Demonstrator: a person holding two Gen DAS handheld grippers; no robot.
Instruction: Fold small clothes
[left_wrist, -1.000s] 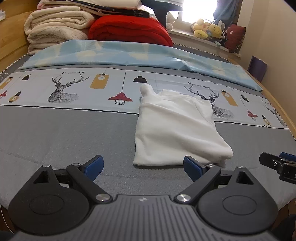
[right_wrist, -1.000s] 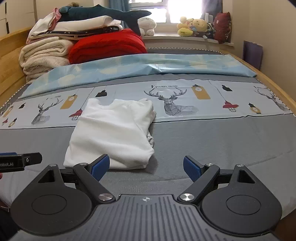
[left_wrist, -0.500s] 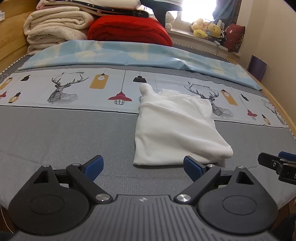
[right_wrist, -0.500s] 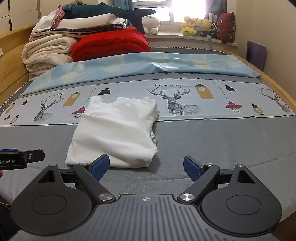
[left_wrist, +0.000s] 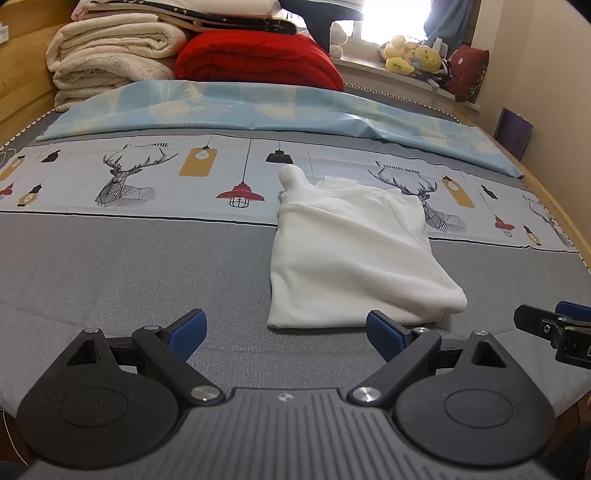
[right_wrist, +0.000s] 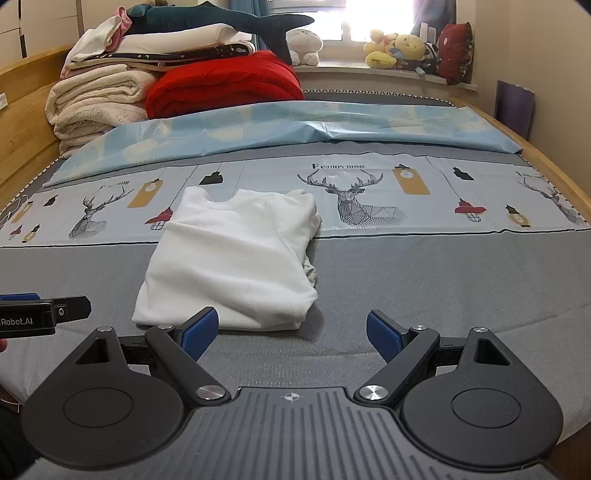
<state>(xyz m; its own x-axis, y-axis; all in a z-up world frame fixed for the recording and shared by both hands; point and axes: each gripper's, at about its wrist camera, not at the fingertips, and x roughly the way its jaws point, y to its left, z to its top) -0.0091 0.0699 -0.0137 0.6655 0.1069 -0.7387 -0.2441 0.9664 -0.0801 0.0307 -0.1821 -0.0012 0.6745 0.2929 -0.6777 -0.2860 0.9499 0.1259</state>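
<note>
- Blue rubber pads on both tools are spread wide with nothing between them. The left gripper (left_wrist: 286, 328) and the right gripper (right_wrist: 291, 328) both hover over bare grey bedsheet (left_wrist: 129, 266) at the bottom of their frames, holding nothing.
- Just past the jaws sits the white shirt (left_wrist: 351, 254), already folded into a rough rectangle. It's lower centre-right in the left view and centre-left in the right view (right_wrist: 236, 258), straddling the line where the grey turns into the deer-and-lamp print.
- What could go wrong, as I see it: the right-hand edge looks loose and bunchy, so pinching only the top layer would probably peel the fold open instead of lifting the stack.
- Also a sleeve end (left_wrist: 290, 177) pokes out at the far corner. Folding again without tucking it likely leaves a lumpy bundle.
- Soft mattress underneath, so pressing down hard could grab the sheet along with the shirt.
- View differences: the left camera shows that sleeve nub clearly and the thick rolled near-right corner. The right camera instead shows the neckline notch and the crumpled layers (right_wrist: 312, 271) down the shirt's right side.
- Further out: the blue quilt (right_wrist: 295, 125), the red blanket (right_wrist: 225, 86) and the cream blankets (right_wrist: 96, 99) upper left, the plush toys (right_wrist: 399, 50) on the sill.
</note>
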